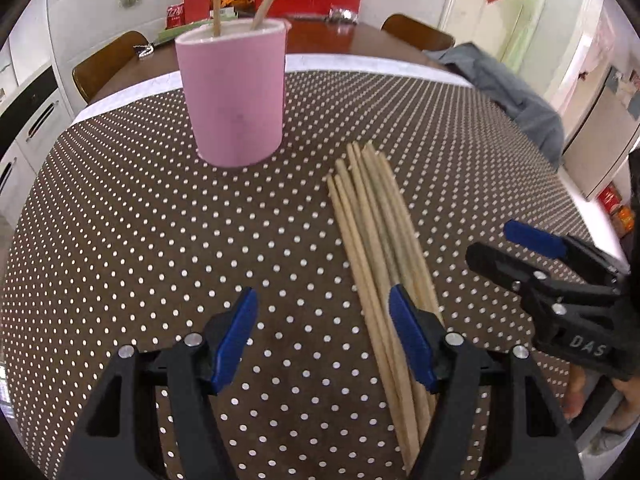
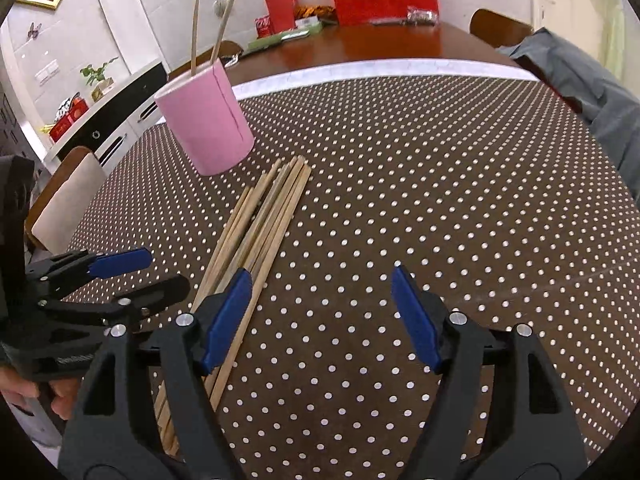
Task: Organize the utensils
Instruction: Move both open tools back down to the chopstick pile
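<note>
A pink cup [image 1: 234, 98] stands on the dotted brown tablecloth and holds two wooden chopsticks [image 1: 264, 4]. It also shows in the right wrist view [image 2: 206, 120]. A bundle of several loose wooden chopsticks [image 1: 374, 232] lies on the cloth in front of the cup, also in the right wrist view [image 2: 264, 220]. My left gripper [image 1: 322, 312] is open and empty, just left of the bundle, its right finger over it. My right gripper [image 2: 322, 300] is open and empty, just right of the bundle. Each gripper shows at the edge of the other's view.
A grey cloth [image 1: 508, 92] lies at the table's far right edge. A wooden dining table [image 2: 360, 46] with red boxes and chairs stands behind. White cabinets [image 2: 100, 120] line the left wall.
</note>
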Motion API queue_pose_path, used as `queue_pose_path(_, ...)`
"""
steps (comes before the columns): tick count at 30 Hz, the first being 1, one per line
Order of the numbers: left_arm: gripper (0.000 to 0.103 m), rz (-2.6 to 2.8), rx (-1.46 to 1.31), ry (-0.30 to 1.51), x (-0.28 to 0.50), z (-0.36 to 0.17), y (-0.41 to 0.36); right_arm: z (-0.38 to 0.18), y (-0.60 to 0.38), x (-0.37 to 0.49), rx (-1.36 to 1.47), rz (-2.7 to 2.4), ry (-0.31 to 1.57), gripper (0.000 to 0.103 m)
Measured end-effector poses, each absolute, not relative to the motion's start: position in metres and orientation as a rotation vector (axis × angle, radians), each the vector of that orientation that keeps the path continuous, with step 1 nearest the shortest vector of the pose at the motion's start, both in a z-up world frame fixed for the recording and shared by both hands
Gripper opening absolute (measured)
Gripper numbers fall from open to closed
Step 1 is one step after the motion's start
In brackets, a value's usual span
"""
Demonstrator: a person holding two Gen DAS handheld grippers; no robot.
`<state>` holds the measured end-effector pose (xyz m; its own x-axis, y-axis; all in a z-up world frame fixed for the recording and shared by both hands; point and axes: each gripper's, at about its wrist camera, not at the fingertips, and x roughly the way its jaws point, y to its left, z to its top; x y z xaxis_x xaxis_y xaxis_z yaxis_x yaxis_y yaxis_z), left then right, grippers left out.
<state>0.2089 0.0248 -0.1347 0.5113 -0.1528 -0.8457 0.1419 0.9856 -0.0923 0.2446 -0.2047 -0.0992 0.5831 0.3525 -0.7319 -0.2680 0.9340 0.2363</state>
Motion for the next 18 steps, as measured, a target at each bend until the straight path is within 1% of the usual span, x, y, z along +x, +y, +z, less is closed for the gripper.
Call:
queue_pose_path(6,0.067,-0.113,0.023,1.047,0.214,-0.144,0.018,-0.104,-0.204,0.249,0.098,0.381,0.9,0.071)
queue_pose_path(18,0.068,-0.038,0.066,1.055,0.231,-0.139,0.002,-0.107,-0.198,0.26,0.075,0.396,0.921,0.071)
